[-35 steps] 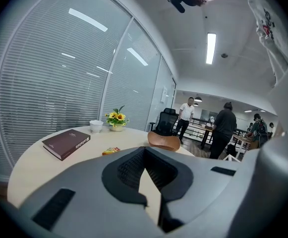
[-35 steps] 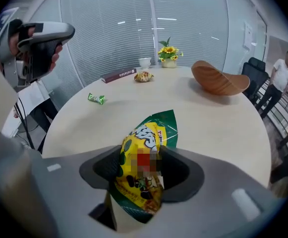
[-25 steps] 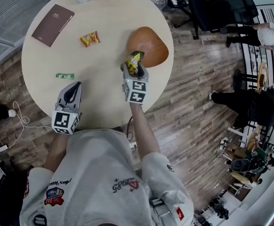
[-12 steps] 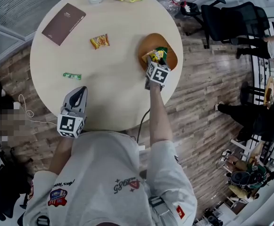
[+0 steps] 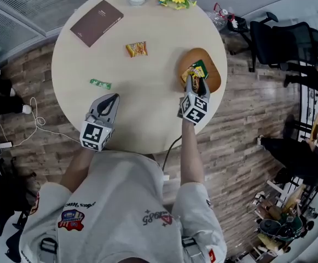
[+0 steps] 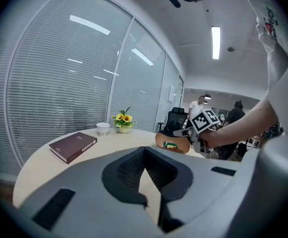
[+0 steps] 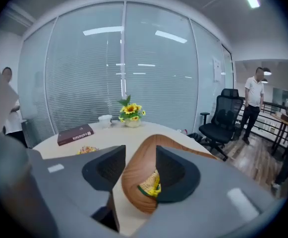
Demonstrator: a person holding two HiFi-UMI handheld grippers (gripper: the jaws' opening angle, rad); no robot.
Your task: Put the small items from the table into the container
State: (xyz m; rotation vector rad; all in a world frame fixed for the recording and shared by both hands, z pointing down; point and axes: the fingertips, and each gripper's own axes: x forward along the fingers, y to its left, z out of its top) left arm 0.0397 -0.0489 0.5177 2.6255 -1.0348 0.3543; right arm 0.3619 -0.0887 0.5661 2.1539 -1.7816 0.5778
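With a packet (image 5: 194, 69) in the bowl (image 5: 214, 76), the right claw (image 5: 194, 82), jaws closing on nothing, should lift straight clear of it.

I'm in a pale short-sleeved T-shirt (image 5: 120, 201) with a colourful badge print (image 5: 71, 220) toward my left, a dark-and-red script print (image 5: 157, 217) toward my right and a small red tag (image 5: 209, 252). My left gripper (image 5: 113, 97) and right gripper (image 5: 194, 81) are grey moulded shells with black ribbed pads (image 6: 128, 170). Each carries a cube (image 5: 93, 137) of black-and-white square markers.
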